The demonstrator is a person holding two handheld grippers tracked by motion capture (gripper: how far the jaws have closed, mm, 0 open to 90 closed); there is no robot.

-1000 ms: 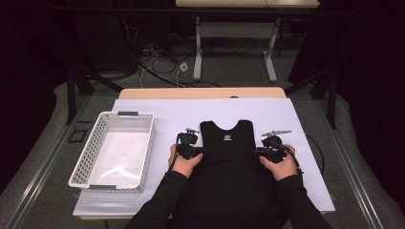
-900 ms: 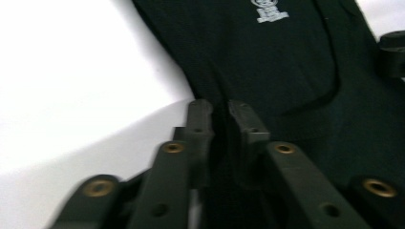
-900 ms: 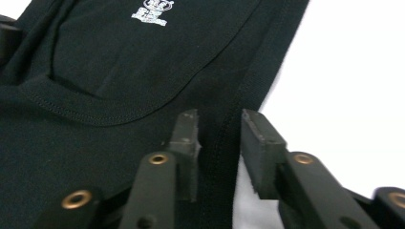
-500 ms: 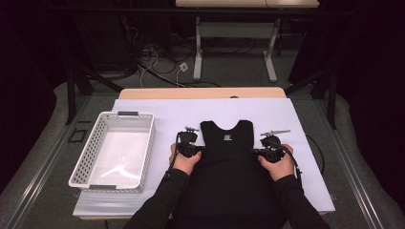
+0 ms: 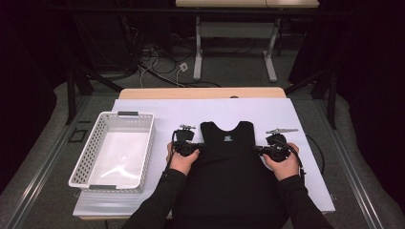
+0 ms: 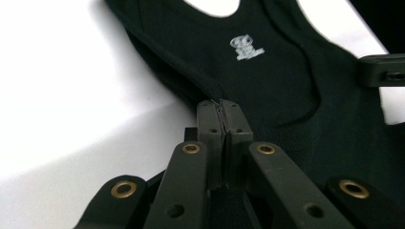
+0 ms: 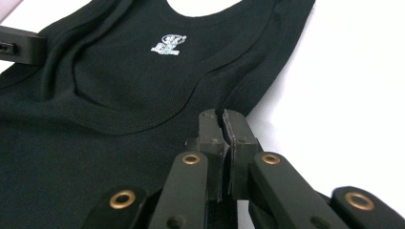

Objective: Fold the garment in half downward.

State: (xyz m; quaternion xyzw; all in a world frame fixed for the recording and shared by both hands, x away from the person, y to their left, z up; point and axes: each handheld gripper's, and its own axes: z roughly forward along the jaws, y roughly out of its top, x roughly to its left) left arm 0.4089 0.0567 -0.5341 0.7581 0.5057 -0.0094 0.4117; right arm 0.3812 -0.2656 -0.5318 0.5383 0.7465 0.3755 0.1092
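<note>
Both sets of jaws have just closed: left gripper (image 5: 191,148) at 9 o'clock, right gripper (image 5: 261,150) at 3 o'clock, each pinching the black tank top (image 5: 228,162) at an armhole edge. Likely ready to lift or fold.

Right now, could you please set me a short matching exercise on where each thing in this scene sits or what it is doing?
Things:
1. black vest
2. white basket
3. left gripper
4. right gripper

Places or states:
A. shut on the vest's edge at the side away from the basket
B. spread flat in the middle of the white sheet
C. shut on the vest's edge at the side nearest the basket
D. empty, at the left of the table

Pairs: 1-B, 2-D, 3-C, 4-A
</note>
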